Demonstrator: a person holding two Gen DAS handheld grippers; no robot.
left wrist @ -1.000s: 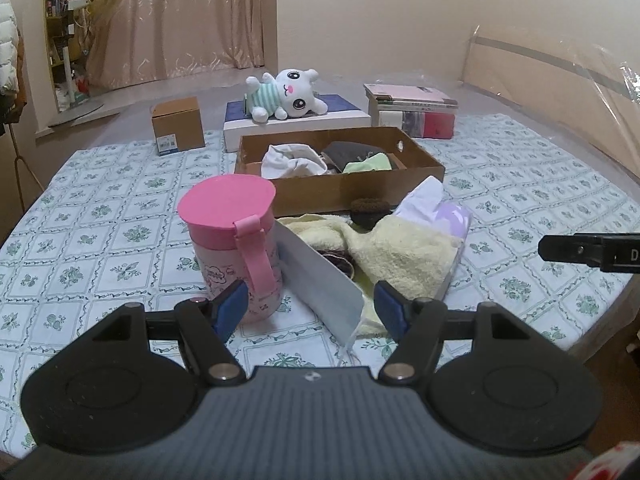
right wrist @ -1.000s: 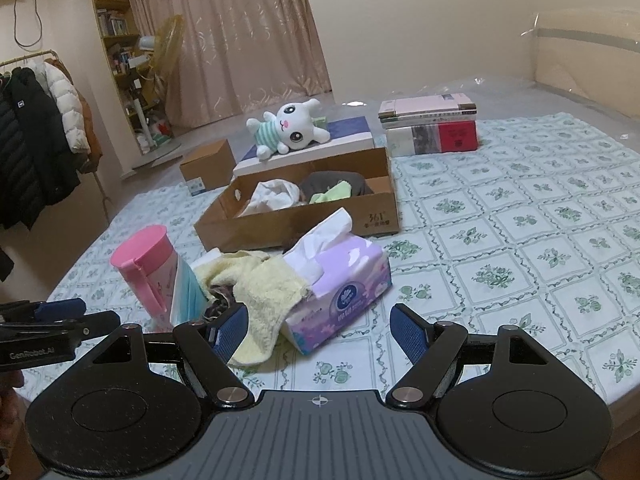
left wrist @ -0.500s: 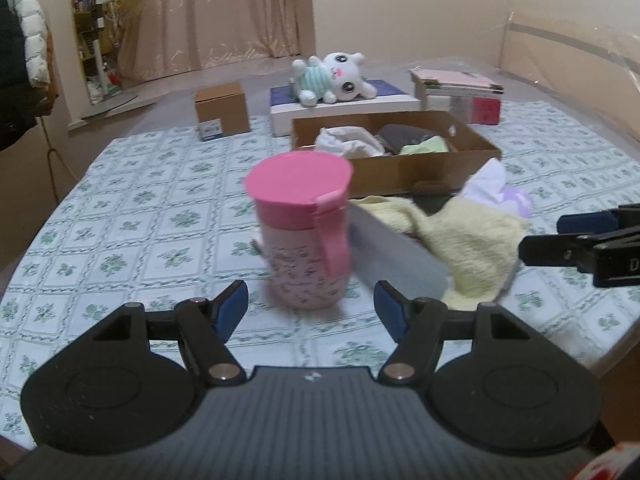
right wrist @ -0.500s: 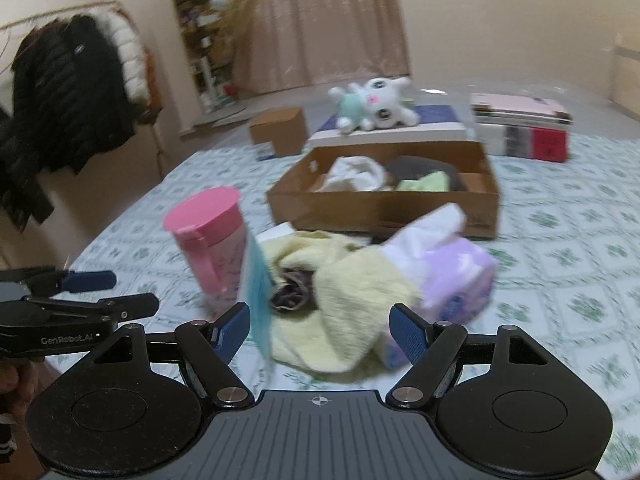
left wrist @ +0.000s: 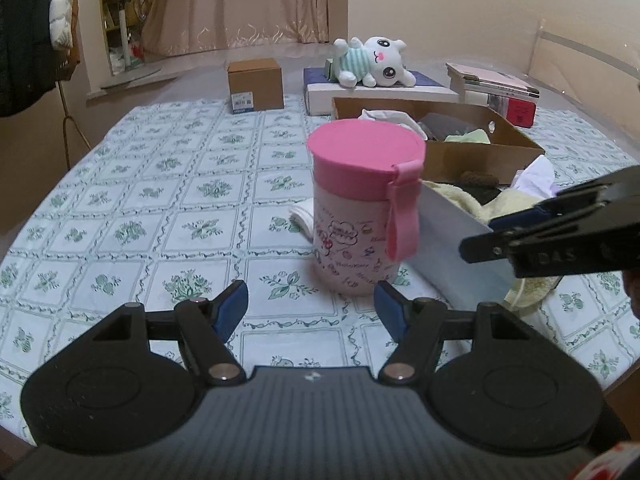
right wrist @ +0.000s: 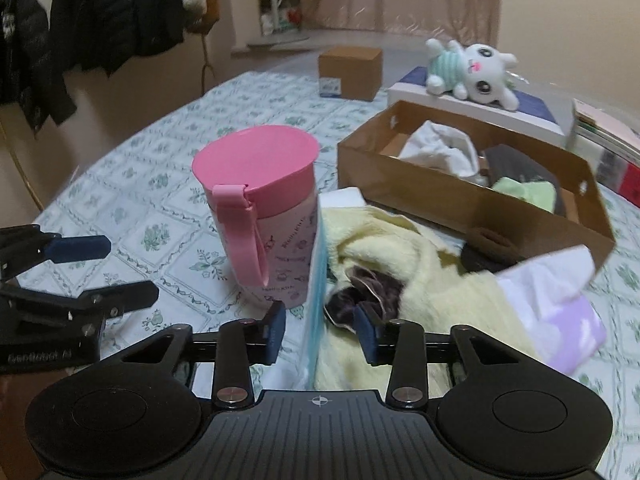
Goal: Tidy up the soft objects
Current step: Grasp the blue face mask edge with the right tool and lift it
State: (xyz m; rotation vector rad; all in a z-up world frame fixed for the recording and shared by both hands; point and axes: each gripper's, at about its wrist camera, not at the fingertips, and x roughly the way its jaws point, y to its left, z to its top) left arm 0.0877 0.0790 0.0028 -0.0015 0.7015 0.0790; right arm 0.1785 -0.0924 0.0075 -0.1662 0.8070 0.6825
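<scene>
The tabletop (left wrist: pixel 160 208) is covered by a patterned cloth. At centre right of the right view a cardboard box (right wrist: pixel 460 204) is already loaded with cloths, so part of the sorting is judged done. Below it a yellow towel (right wrist: pixel 408 264) and a dark scrunchie (right wrist: pixel 368 292) are left unsorted beside a pink cup (right wrist: pixel 264 216). The right claw (right wrist: pixel 320 332) is being closed around a thin upright sheet; the left claw (left wrist: pixel 310 308) is held open and empty.

Crumpled pale yellow towel (right wrist: pixel 404 256) on the table, dark scrunchie (right wrist: pixel 366 292) nestled in its folds
</scene>
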